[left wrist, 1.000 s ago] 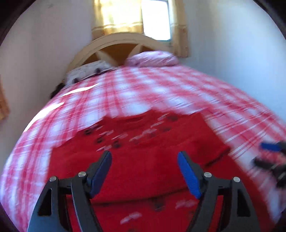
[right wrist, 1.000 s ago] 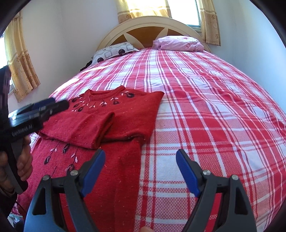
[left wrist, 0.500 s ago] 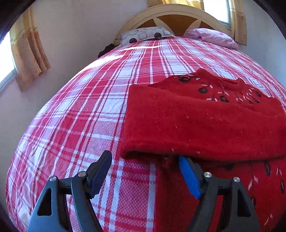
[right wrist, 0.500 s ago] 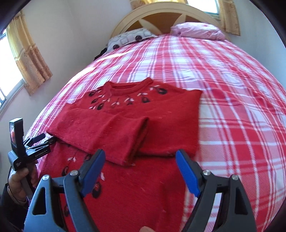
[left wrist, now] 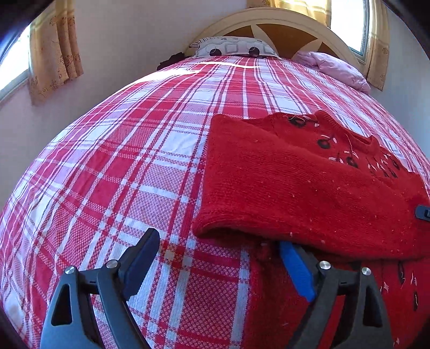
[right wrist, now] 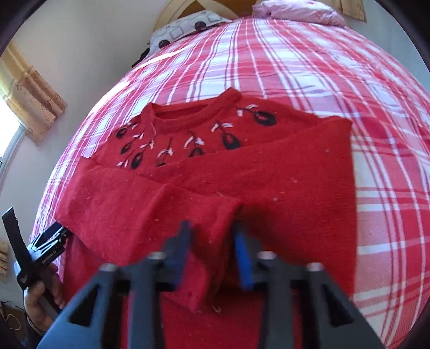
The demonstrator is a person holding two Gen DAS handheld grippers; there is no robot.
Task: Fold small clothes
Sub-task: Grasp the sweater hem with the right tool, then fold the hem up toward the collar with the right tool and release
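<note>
A red knit sweater [left wrist: 309, 188] with black and white flower embroidery lies on the plaid bed, both sleeves folded across its chest. My left gripper [left wrist: 219, 257] sits low at the sweater's left edge, its jaws opening. One finger rests on the bedcover and the blue pad [left wrist: 295, 268] is tucked under the folded sleeve's edge, not pressing on it. In the right wrist view the sweater [right wrist: 268, 174] fills the middle. There my right gripper [right wrist: 212, 247] is closing, with the cuff of the upper sleeve [right wrist: 150, 214] bunched between its pads. The left gripper [right wrist: 48, 241] shows at the sweater's far left.
The red and white plaid bedcover [left wrist: 134, 161] spreads wide to the left of and beyond the sweater. A patterned pillow [left wrist: 233, 48] and a pink pillow [left wrist: 333, 67] lie against the arched headboard [left wrist: 282, 24]. Curtained windows [left wrist: 53, 53] flank the bed. A hand [right wrist: 40, 295] holds the left tool.
My right gripper dropped toward the folded sleeve's cuff and closed from wide open onto it. My left gripper swung from over the sweater to its left edge, then widened slightly.
</note>
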